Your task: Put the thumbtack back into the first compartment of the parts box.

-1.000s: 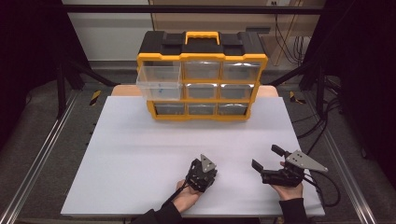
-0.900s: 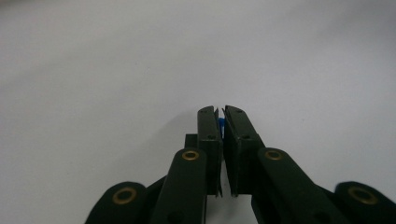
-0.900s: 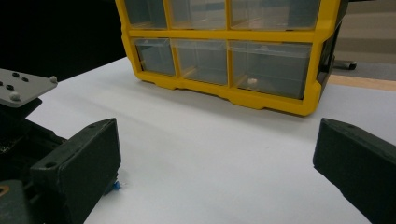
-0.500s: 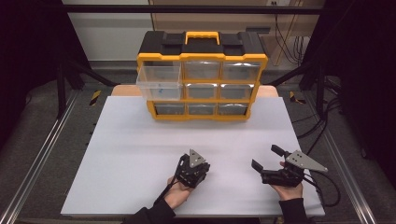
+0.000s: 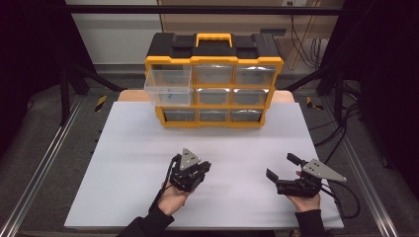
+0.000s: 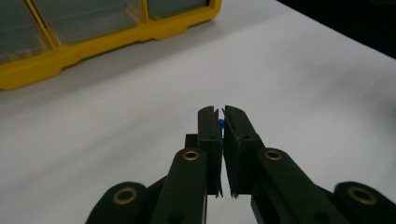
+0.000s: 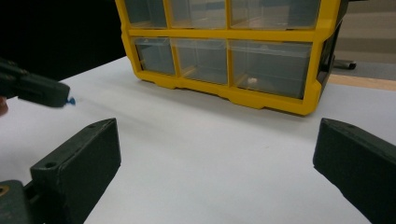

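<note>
White tabletop (image 5: 148,148) covers the work area, with dark floor and metal rails around it. The landmark throughout is the yellow and black drawer cabinet (image 5: 213,81) at the table's far edge.

Nearest the viewer in the high view, two forearms enter from below, well in front of the cabinet. The left gripper (image 5: 190,170) is held above the table, in front of the cabinet's left half. From above, its jaws look simply pressed together. The left gripper view adds what the high view cannot resolve: a tiny blue piece (image 6: 221,124) is pinched between the two black pads, close to their tips. In the right gripper view the same blue piece (image 7: 71,100) pokes from the tip of that gripper, in front of and left of the cabinet.

The right gripper (image 5: 284,173) sits low over the table in front of the cabinet's right end, jaws spread wide with nothing between them.

Farther off, the cabinet holds three rows of clear drawers. Its top-left drawer (image 5: 168,87) is pulled out toward the viewer in the high view. The right gripper view shows a small pale object (image 7: 252,80) inside one bottom-row drawer.
</note>
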Available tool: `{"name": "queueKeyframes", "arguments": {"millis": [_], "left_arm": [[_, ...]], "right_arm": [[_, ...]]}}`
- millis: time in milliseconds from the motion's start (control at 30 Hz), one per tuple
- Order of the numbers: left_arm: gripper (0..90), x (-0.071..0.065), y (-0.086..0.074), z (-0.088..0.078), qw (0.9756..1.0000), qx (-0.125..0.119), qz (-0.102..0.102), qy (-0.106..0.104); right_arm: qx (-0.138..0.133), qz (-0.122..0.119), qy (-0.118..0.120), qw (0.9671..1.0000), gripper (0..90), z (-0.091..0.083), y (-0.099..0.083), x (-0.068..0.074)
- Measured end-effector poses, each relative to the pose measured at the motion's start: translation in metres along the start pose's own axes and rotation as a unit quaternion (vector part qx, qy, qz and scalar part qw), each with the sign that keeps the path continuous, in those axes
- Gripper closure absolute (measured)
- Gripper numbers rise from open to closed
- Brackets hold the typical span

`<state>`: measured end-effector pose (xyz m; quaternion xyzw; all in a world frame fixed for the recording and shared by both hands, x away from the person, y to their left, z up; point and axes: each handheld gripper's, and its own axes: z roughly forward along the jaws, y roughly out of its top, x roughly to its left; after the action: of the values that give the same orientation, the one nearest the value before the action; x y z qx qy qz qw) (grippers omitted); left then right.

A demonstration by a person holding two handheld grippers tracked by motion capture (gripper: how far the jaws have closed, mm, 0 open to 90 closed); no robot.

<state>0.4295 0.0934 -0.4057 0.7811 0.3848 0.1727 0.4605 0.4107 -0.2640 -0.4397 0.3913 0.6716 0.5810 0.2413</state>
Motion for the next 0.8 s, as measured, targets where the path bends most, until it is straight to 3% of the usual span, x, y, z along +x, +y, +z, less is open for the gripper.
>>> {"name": "queueKeyframes", "arguments": {"millis": [233, 300, 367, 400, 567, 767, 800], "left_arm": [[85.3, 0.016, 0.022, -0.027, 0.9991, -0.041, -0.010, 0.005], [85.3, 0.019, 0.027, -0.033, 0.9988, -0.048, -0.008, 0.008], [85.3, 0.023, 0.032, -0.038, 0.9984, -0.055, -0.007, 0.011], [85.3, 0.024, 0.035, -0.041, 0.9982, -0.058, -0.006, 0.014], [85.3, 0.031, 0.053, -0.055, 0.9969, -0.075, 0.002, 0.025], [85.2, 0.037, 0.074, -0.070, 0.9956, -0.087, 0.010, 0.034], [85.3, 0.038, 0.078, -0.071, 0.9954, -0.088, 0.012, 0.037]], "right_arm": [[0.001, -0.006, -0.002, 1.0000, 1.4, 0.000, 0.000, -0.001], [0.002, 0.004, -0.001, 1.0000, 1.4, 0.000, 0.000, 0.001], [0.011, -0.010, -0.003, 0.9999, 1.4, -0.002, -0.001, -0.001], [0.009, 0.001, -0.004, 1.0000, 1.4, -0.001, 0.000, 0.000], [0.001, -0.010, -0.004, 0.9999, 1.4, 0.001, -0.001, -0.001], [0.002, 0.004, 0.000, 1.0000, 1.4, 0.000, 0.000, 0.001], [0.002, -0.004, -0.003, 1.0000, 1.5, 0.001, 0.000, 0.000]]}}
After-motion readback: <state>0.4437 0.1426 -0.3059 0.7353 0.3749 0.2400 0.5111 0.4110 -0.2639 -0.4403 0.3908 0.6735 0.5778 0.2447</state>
